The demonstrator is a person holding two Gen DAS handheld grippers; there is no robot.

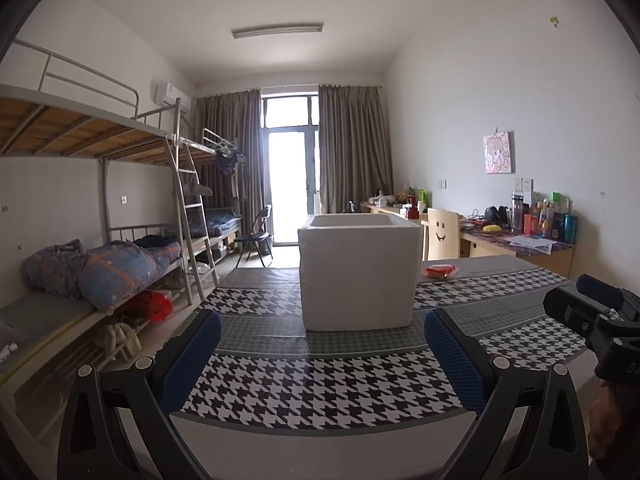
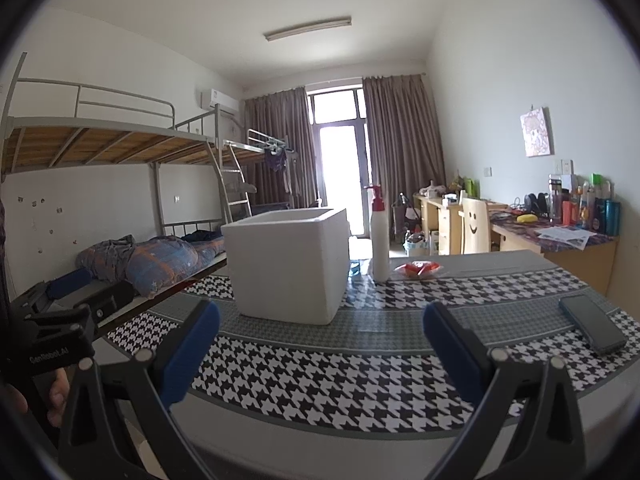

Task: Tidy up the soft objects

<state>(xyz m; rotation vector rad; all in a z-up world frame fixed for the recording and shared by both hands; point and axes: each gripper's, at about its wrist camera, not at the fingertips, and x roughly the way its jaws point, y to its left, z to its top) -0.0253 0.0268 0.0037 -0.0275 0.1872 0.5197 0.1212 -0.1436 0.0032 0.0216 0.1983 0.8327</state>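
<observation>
Table [image 1: 320, 392] with a black-and-white houndstooth cloth is filling the left wrist view. The left gripper [image 1: 322, 354], black with blue finger pads, is hovering over the near edge, fingers spread wide and gripping nothing. An open-topped white foam box [image 1: 358, 272] is standing ahead of it, centred on the cloth. A soft red packet in clear wrap [image 1: 440, 271] is lying just beyond the box's right corner, near the table's far edge. The right gripper [image 1: 588, 308] is showing at the right margin; its fingers cannot be judged here.

Right wrist view: the right gripper [image 2: 320, 346] is hovering with fingers spread, empty. The foam box [image 2: 288, 264] is sitting ahead and left. A white pump bottle with a red top [image 2: 379, 236] is standing upright between box and red packet [image 2: 418, 269]. A dark smartphone [image 2: 592, 324] is lying flat at right. The left gripper [image 2: 76, 292] is visible at the left edge.
</observation>
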